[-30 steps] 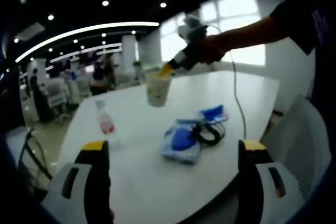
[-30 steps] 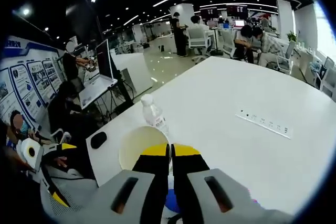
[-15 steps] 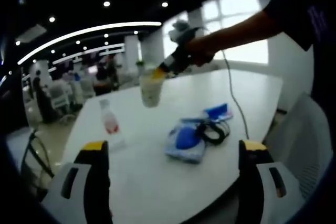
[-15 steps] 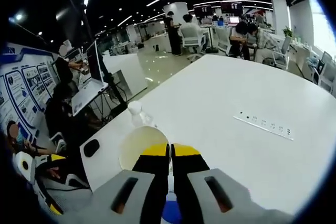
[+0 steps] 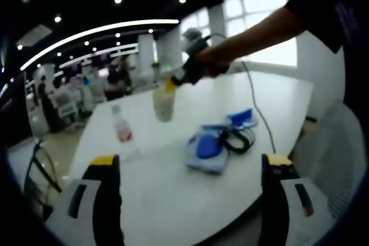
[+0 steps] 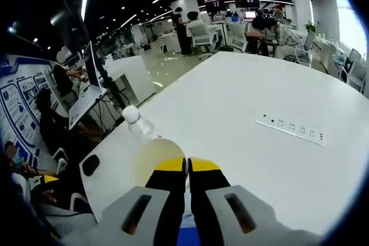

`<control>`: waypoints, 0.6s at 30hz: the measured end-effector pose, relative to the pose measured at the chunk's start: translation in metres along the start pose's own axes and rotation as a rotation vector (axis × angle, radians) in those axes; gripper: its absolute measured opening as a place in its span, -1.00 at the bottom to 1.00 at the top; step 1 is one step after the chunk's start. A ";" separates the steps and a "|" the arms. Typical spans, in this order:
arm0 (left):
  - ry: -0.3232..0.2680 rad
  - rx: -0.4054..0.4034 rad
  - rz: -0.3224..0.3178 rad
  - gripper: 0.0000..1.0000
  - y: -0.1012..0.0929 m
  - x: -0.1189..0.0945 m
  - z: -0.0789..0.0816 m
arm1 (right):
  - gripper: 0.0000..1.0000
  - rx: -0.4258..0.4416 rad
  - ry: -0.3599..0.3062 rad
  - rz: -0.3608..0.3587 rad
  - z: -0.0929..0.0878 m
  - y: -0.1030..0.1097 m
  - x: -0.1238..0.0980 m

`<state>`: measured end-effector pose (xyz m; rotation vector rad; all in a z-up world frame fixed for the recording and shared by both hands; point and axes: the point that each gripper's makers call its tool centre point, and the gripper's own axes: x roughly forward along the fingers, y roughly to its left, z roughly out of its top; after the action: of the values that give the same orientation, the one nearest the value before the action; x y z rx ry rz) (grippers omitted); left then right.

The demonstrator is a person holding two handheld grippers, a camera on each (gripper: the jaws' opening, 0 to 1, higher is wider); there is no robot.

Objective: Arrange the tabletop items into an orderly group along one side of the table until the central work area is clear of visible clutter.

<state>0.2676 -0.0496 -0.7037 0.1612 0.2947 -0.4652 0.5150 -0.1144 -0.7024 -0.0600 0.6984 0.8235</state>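
The paper cup (image 5: 164, 103) is being pinched by its rim in the closed right gripper (image 6: 187, 168) and carried above the white table (image 5: 173, 194), near the bottle (image 5: 120, 126), so it could easily be crushed or dropped, while the left gripper (image 5: 187, 168) is being held wide open and empty.

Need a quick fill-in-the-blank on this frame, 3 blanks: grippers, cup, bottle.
1. The right gripper is shut on the rim of the paper ____.
2. The left gripper is ____ and holds nothing.
3. The plastic bottle with the red label stands ____ on the white table.

Missing words: cup; open; upright
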 end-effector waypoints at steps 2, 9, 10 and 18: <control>0.007 0.001 0.005 0.96 0.001 0.000 -0.001 | -0.98 0.009 -0.004 -0.004 -0.002 -0.001 0.002; 0.028 0.011 0.046 0.95 0.008 0.001 -0.005 | -0.98 0.025 -0.003 -0.009 -0.011 -0.004 0.014; 0.032 0.011 0.048 0.94 0.009 0.001 -0.006 | -0.98 0.027 0.001 -0.010 -0.013 -0.004 0.015; 0.042 0.005 0.058 0.93 0.012 0.002 -0.008 | -0.98 0.037 0.018 -0.006 -0.015 -0.002 0.035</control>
<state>0.2726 -0.0379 -0.7109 0.1839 0.3289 -0.4051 0.5248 -0.0970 -0.7350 -0.0358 0.7296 0.8047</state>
